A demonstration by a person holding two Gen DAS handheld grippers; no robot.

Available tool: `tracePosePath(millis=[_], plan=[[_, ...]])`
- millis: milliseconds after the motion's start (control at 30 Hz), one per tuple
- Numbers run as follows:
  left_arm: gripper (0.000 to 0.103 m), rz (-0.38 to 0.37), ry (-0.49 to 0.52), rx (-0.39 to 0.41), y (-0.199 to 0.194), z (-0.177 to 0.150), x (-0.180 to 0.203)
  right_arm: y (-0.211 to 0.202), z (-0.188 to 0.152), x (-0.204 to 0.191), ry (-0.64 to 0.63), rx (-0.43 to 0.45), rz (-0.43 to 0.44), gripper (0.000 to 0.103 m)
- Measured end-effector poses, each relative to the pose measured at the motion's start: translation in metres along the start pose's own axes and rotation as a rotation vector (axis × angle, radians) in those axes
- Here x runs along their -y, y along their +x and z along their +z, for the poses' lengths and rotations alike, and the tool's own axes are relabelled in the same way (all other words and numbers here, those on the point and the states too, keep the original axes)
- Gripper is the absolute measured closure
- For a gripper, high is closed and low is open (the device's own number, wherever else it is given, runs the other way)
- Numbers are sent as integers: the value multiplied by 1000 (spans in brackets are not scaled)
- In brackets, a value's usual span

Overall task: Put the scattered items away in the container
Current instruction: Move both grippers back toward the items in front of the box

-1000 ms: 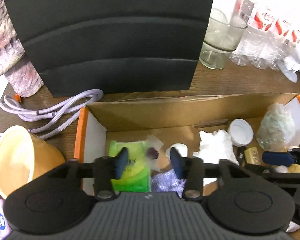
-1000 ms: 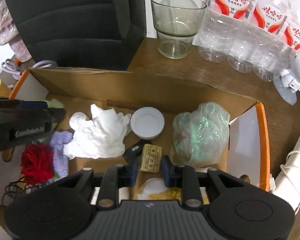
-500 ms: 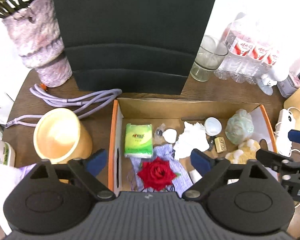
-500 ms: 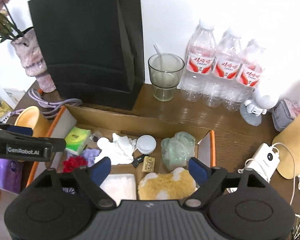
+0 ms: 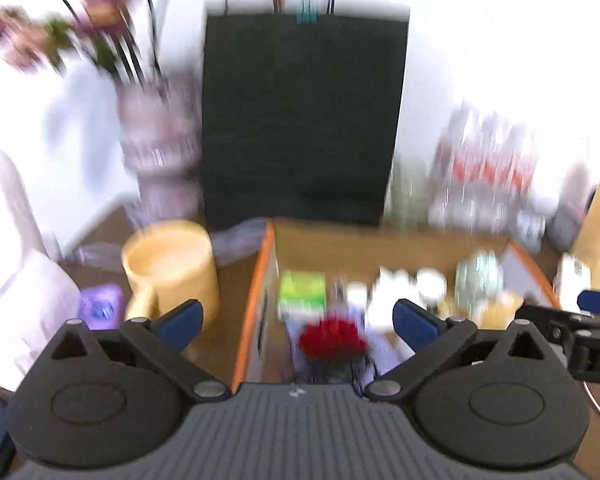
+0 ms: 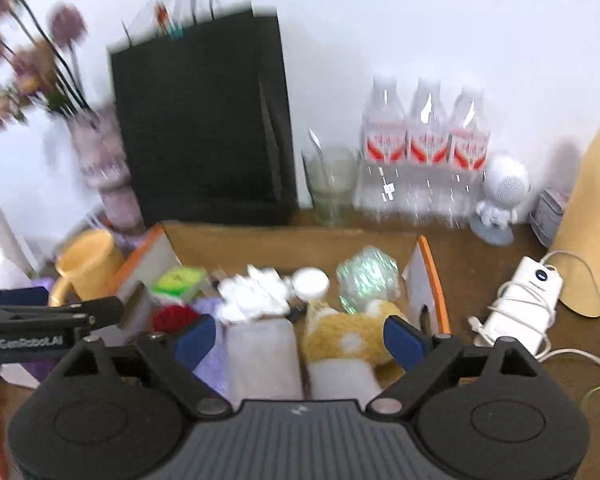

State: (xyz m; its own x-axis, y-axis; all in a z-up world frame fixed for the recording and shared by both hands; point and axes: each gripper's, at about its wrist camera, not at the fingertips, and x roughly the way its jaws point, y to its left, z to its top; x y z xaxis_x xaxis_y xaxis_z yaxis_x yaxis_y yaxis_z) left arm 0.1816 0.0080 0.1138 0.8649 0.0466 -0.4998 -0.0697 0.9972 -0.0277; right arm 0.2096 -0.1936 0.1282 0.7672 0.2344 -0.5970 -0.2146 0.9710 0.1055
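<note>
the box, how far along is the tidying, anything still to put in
Mostly done, it seems: the cardboard box already holds the green tissue pack, red flower, crumpled white paper, white lid and yellow plush. Nothing is in hand: the left claw and right claw, jaws just opening, stand wide and empty. The purple packet beside the yellow cup may be left; blur prevents certainty.

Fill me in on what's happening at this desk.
A person is tidying loose items into the cardboard box with two handheld grippers. The left gripper and right gripper have just been opening and hold nothing. A red flower, tissue pack, crumpled paper and plush toy lie in the box.
</note>
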Motion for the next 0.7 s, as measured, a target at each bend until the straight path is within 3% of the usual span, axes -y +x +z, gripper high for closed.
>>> tracePosePath(millis=[67,167,367,500,600,700], plan=[[0,-25,6,159,-15,-18,-1,-13,-21,0,-14,139,34,12],[0,-30,10,224,-20,-29,3,-19,-44,1,-32,251,24,12],[0,-33,42,203,-14,-32,8,-12,-52,5,0,241,20,12],[0,-47,75,164,-33,-50,8,-21,-61,9,37,220,21,12],[0,-87,60,106,-61,-71,0,-43,-81,12,90,192,68,12],[0,-178,28,64,-95,-99,-16,-74,-108,9,84,158,72,12]])
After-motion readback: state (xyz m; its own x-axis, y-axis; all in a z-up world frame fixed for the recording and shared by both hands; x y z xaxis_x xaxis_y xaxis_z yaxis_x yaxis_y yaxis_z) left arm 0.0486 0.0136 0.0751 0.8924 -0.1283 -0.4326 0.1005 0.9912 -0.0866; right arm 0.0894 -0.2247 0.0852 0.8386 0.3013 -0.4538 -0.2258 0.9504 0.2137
